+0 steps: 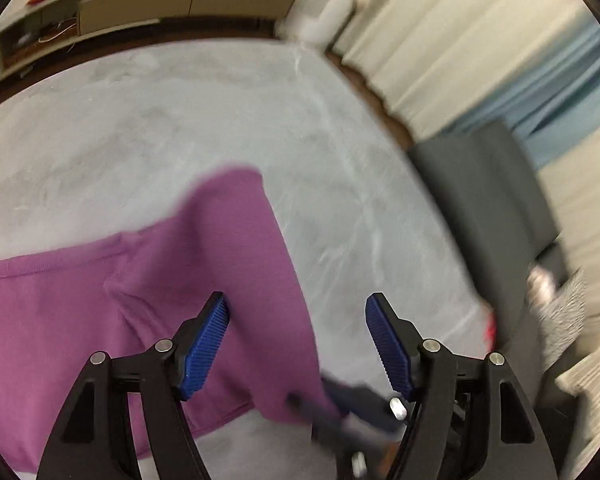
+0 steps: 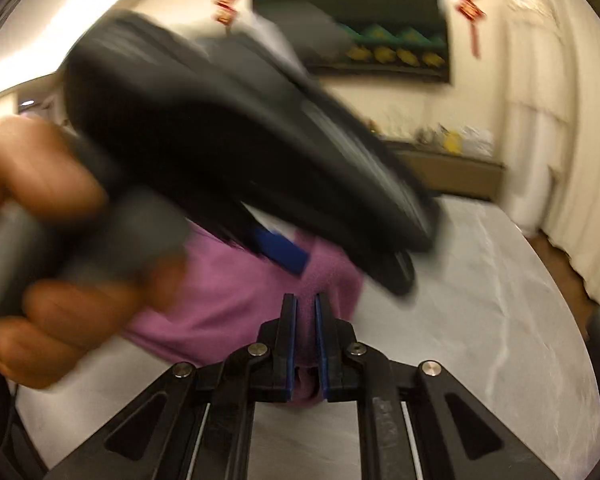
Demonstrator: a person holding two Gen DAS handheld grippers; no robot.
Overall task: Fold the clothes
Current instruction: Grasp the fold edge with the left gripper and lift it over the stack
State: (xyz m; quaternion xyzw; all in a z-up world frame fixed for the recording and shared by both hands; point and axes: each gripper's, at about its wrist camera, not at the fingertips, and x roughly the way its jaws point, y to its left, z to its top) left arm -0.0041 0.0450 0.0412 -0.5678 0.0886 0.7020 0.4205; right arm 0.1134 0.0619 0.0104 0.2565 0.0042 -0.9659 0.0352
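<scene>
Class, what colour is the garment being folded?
Purple garment, plain; clearest in the left wrist view.

Bare pale grey marbled counter [image 1: 148,120] lies open beyond and right of the purple knit garment [image 1: 204,280], while in the right wrist view the blurred black left tool [image 2: 228,152] and its gripping hand [image 2: 40,240] block the left.
</scene>
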